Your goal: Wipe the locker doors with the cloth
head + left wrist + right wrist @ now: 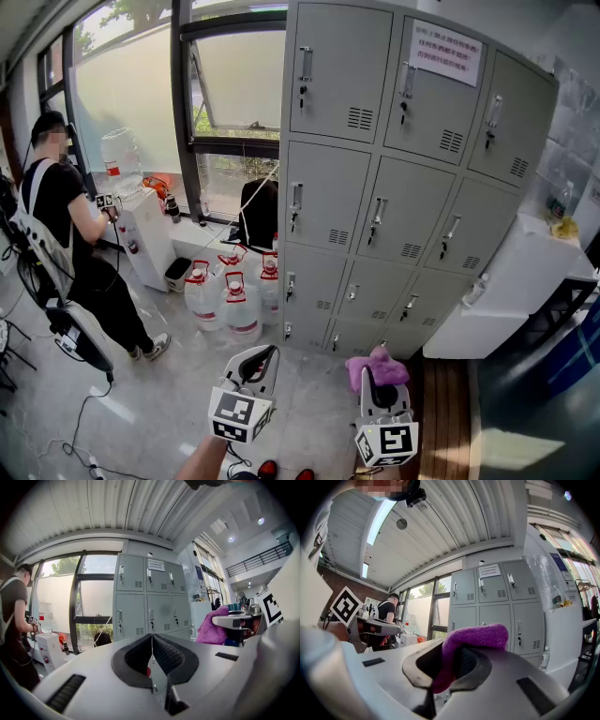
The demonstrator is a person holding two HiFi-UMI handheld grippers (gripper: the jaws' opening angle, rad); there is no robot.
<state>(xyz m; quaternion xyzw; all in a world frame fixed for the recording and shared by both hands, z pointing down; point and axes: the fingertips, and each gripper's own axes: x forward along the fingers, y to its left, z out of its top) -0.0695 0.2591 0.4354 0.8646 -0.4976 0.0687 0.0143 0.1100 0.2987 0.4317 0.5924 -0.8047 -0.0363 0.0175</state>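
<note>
Cloth (478, 637), purple and fluffy, clamped in right gripper (454, 663). Left gripper (152, 657) closed, empty, ribbed pads (169, 656) touching. Lockers (328, 187) grey metal.

The left gripper (263, 355) and right gripper (379, 379) are white, with black ribbed pads (134, 661) and black-and-white marker cubes (240, 414). The shoes (268, 468) are red.

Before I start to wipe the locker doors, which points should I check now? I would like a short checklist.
1. Cloth gripped in right tool: ok.
2. Left tool empty, shut: ok.
3. Locker doors all closed: ok.
4. Cloth touching a door: not ok, it is away from them.
5. Floor before the doors free: ok, water bottles stand beside the left edge.
6. Cloth damp: cannot tell.
</note>
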